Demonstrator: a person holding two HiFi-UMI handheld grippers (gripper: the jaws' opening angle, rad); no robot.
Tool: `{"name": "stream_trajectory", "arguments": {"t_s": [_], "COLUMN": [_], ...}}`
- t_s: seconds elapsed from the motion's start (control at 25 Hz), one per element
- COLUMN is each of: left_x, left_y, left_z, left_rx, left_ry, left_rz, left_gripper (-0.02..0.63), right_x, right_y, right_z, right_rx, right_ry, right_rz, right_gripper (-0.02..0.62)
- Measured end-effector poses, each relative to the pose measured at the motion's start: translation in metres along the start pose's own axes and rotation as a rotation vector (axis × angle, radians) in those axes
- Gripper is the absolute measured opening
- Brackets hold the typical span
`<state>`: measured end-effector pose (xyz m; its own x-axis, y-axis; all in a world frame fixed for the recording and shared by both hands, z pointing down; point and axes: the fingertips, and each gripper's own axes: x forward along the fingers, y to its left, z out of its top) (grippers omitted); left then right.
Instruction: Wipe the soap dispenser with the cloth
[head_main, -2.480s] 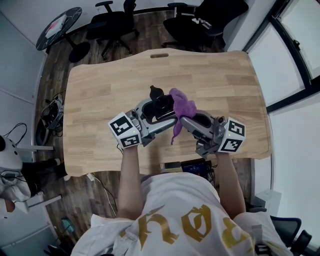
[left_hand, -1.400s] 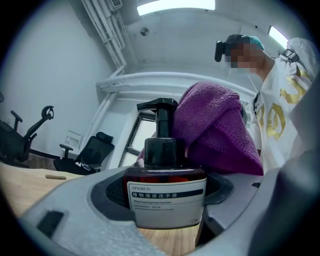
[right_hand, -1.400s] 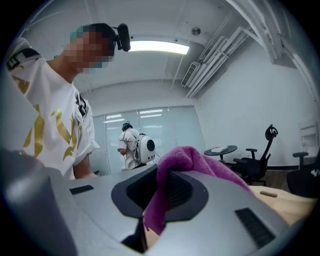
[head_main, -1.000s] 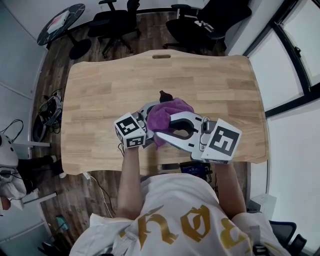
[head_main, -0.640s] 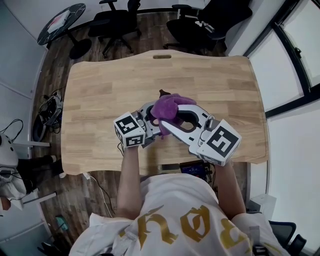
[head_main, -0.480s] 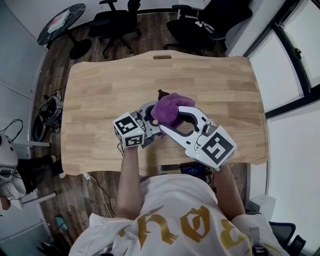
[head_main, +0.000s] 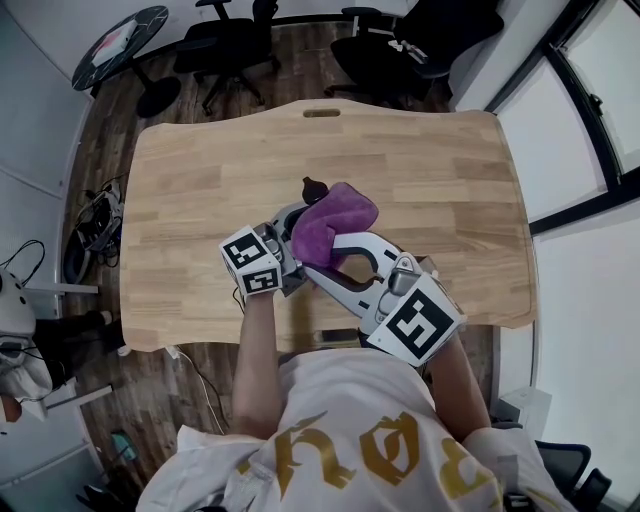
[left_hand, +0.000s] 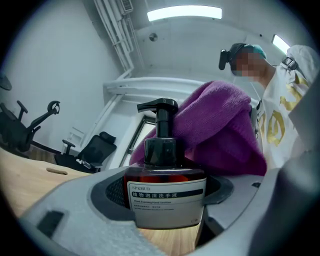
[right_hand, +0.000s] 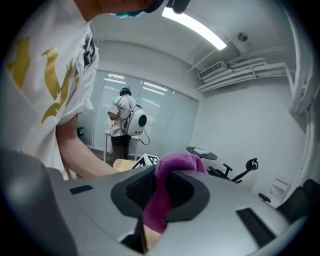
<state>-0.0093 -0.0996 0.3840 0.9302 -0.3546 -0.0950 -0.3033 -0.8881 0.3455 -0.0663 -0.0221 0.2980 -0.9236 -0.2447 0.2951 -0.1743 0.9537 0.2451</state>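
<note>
Wiping is under way: the left gripper clamps the soap dispenser, the right gripper, whose jaws have just been closing on the cloth, holds it against the dispenser, and further passes probably remain.

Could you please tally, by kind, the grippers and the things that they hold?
soap dispenser: 1
purple cloth: 1
grippers: 2, the left gripper and the right gripper, whose jaws have just been closing on the cloth
total: 4
</note>
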Motion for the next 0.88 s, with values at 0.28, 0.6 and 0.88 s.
{"name": "stream_trajectory", "arguments": {"t_s": [0.28, 0.6, 0.88], "left_x": [0.009, 0.015, 0.010], "left_y": [-0.006, -0.015, -0.013], "left_z": [-0.009, -0.012, -0.011], "left_rx": [0.022, 0.025, 0.015], "left_ry": [0.029, 0.065, 0.050], "left_rz": [-0.022, -0.030, -0.027], "left_gripper": [0.359, 0.357, 0.358], "right_x": [0.000, -0.005, -0.012], "right_y": [0.006, -0.022, -0.033], "right_z": [0.033, 0.000, -0.027], "right_rx": [-0.019, 0.403, 0.389], "right_ry": [-0.101, -0.206, -0.076], "right_rz": [0.058, 0.067, -0.091], "right_gripper": [0.041, 0.037, 0.037]}}
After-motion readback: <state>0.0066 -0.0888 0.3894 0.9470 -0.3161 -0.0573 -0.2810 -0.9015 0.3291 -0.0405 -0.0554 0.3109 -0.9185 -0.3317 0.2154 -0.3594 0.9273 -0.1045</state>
